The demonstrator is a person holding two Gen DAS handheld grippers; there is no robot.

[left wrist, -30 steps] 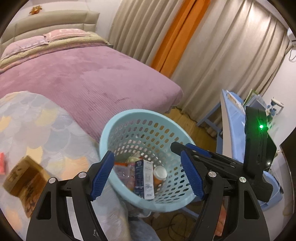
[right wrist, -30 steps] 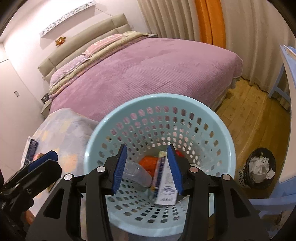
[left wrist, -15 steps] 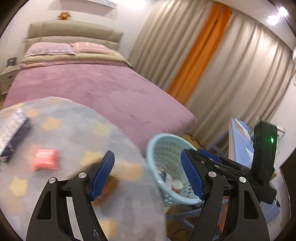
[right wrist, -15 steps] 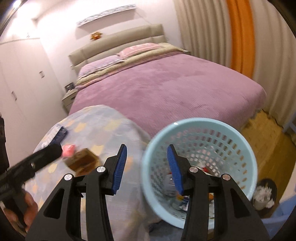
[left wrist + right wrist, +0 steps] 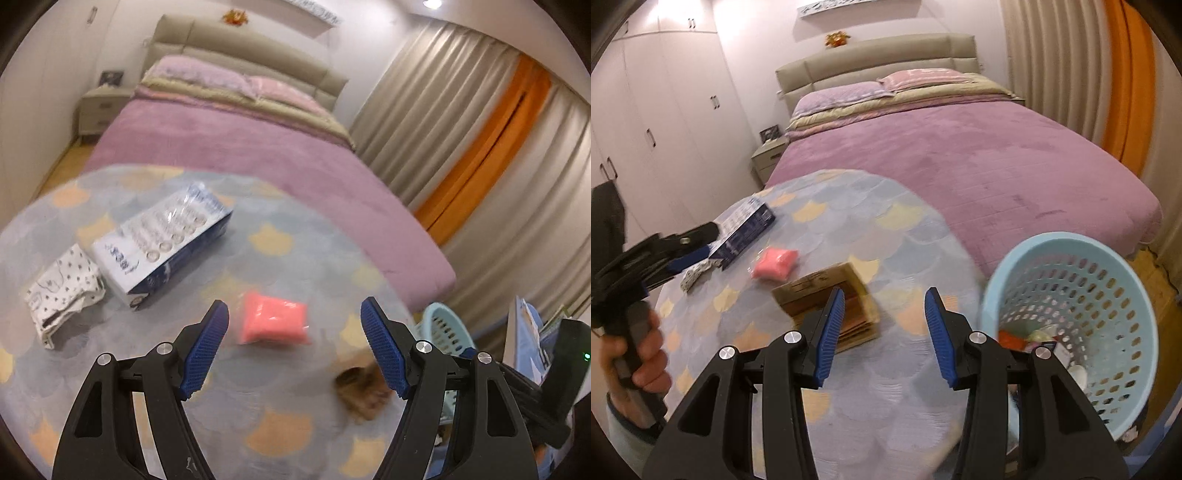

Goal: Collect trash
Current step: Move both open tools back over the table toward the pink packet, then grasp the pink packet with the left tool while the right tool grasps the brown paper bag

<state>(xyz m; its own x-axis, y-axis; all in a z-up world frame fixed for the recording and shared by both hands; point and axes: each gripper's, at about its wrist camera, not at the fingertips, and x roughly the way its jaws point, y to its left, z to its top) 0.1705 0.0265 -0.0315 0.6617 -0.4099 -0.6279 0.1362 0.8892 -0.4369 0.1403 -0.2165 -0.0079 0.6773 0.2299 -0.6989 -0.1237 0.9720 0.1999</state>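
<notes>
On the round table with the cat-pattern cloth (image 5: 277, 236) lie a pink packet (image 5: 273, 319), a blue-and-white box (image 5: 162, 240), a crumpled white dotted wrapper (image 5: 62, 291) and a blurred brown cardboard box (image 5: 364, 391). My left gripper (image 5: 293, 308) hovers open just above the pink packet, with nothing held. My right gripper (image 5: 885, 297) is open and empty over the table beside the brown box (image 5: 820, 291). The light blue basket (image 5: 1052, 240), with trash inside, stands off the table's right edge. In the right wrist view a hand (image 5: 639, 354) holds the left gripper (image 5: 683, 254) near the wrapper (image 5: 696, 275).
A wide bed with a purple cover (image 5: 960, 155) fills the space behind the table. White wardrobes (image 5: 646, 122) and a nightstand (image 5: 768, 158) stand at the left, and curtains (image 5: 480, 155) hang at the right. A blue desk edge (image 5: 528, 339) is near the basket (image 5: 443, 328).
Both grippers have swung left, from over the basket to over the table. The basket has slid to the right of both views. The jaws have kept the same width.
</notes>
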